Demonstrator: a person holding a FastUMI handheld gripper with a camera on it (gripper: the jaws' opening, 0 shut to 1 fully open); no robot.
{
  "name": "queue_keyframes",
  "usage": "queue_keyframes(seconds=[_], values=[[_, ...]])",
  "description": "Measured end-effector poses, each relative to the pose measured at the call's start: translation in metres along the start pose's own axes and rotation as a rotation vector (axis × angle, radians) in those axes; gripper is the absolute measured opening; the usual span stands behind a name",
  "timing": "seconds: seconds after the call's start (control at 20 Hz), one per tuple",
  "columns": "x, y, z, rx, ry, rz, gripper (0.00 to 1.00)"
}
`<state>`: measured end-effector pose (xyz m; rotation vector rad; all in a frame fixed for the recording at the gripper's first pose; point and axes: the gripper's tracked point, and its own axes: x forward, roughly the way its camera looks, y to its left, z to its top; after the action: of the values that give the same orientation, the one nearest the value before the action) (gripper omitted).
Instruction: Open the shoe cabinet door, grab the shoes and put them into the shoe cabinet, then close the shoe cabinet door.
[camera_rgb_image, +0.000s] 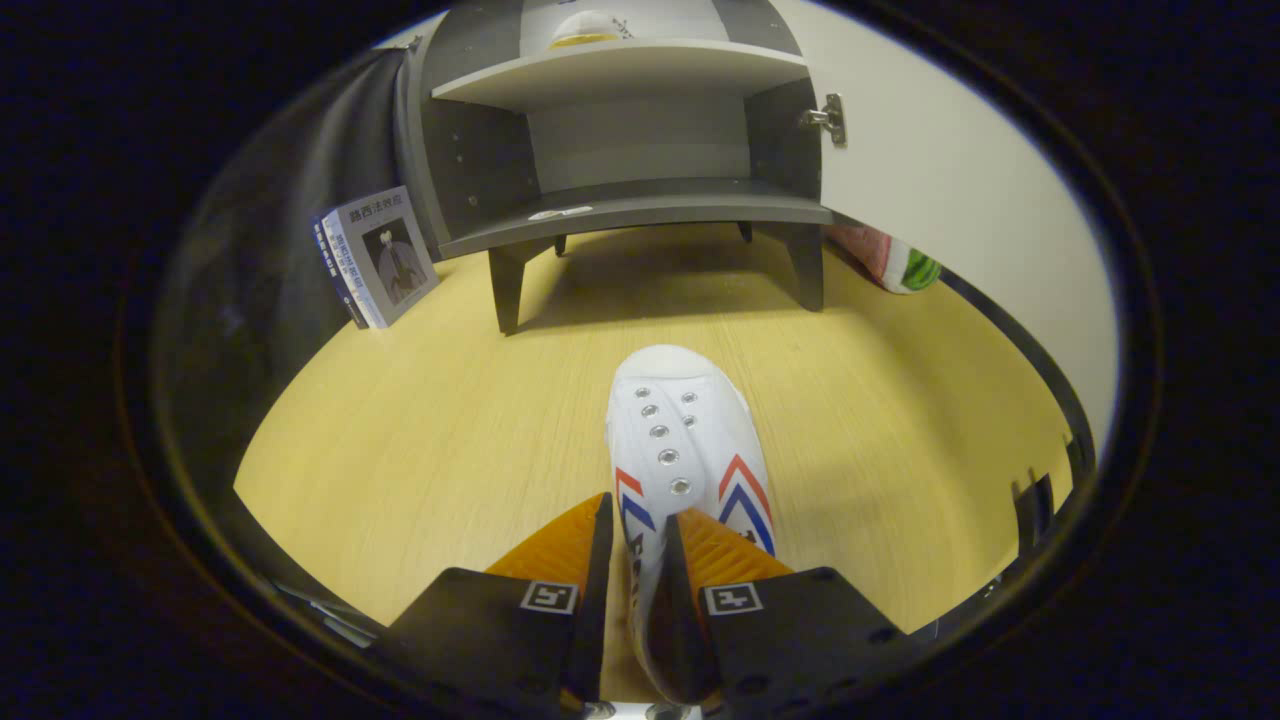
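Gripper: fingers were pressed together on the side wall of a white shoe, clamped from either side; the shoe's toe was pointed toward 12 o'clock, above the wooden floor. Shoe cabinet: was set beyond the shoe at 12 o'clock, its door swung open at 2 o'clock, another shoe seen on the upper shelf. Book: was leaned upright at 10 o'clock, beside the cabinet. Watermelon-patterned item: was partly hidden behind the door.
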<state>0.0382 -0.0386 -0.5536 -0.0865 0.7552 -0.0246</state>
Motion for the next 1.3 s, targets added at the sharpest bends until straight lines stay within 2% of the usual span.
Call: queue_keyframes(seconds=[0.15,0.2,0.25,0.3,0.35,0.4,0.75,1.1,1.3], values=[[0.000,-0.001,-0.002,-0.042,-0.038,-0.021,0.31],[0.000,0.000,-0.003,-0.047,-0.040,-0.014,0.21],[0.004,0.001,-0.005,-0.038,-0.048,-0.010,0.21],[0.002,0.001,-0.004,-0.028,-0.039,0.004,0.09],[-0.013,0.001,-0.003,-0.007,-0.041,0.016,0.09],[-0.001,0.002,-0.003,0.010,-0.039,0.026,0.04],[-0.010,0.009,0.012,0.030,-0.059,0.080,0.03],[-0.040,0.007,0.059,0.028,-0.107,0.083,0.03],[-0.078,0.007,0.110,0.023,-0.159,0.064,0.02]])
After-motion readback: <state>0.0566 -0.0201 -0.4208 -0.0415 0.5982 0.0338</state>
